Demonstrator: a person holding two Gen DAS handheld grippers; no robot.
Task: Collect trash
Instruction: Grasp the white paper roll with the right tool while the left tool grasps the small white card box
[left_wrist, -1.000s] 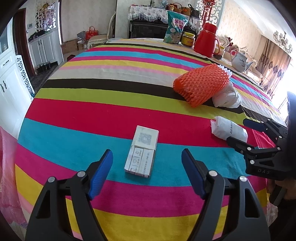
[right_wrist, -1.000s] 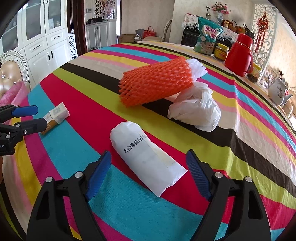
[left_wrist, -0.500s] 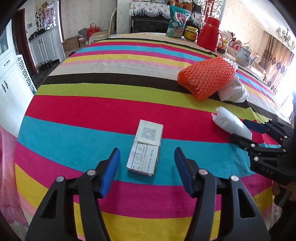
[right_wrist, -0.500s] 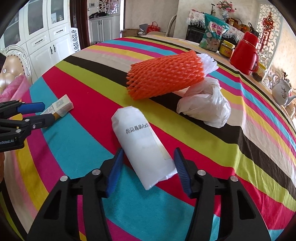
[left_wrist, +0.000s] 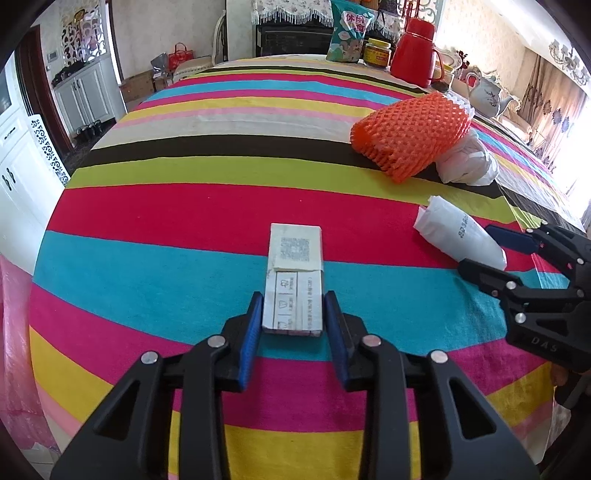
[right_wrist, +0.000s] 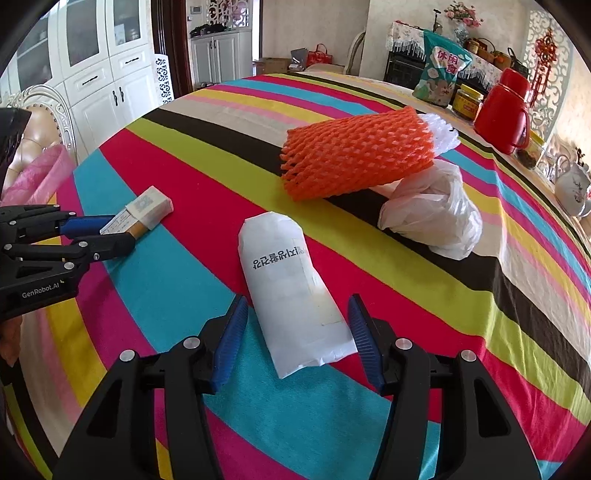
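On the striped tablecloth (left_wrist: 184, 206) lies a small white carton (left_wrist: 295, 254). My left gripper (left_wrist: 293, 299) is shut on its near end, both blue pads pressed to its sides. The right wrist view shows the same grip from the side, left gripper (right_wrist: 122, 229) on the carton (right_wrist: 151, 206). A white paper packet (right_wrist: 280, 266) with black print lies between the fingers of my right gripper (right_wrist: 297, 301), whose jaws are opening. A gap shows at the left pad. The left wrist view has the right gripper (left_wrist: 480, 247) astride the packet (left_wrist: 454, 232).
An orange foam net (right_wrist: 354, 155) and a crumpled white plastic bag (right_wrist: 432, 214) lie further back. At the table's far end stand a red thermos (left_wrist: 412, 51), a snack bag (left_wrist: 345, 35), a jar (left_wrist: 376, 51) and a teapot (left_wrist: 487, 96). A chair (right_wrist: 37, 136) stands left.
The left jaws have closed from wide apart onto the carton. The right jaws have narrowed around the paper packet, which now reaches deeper between them.
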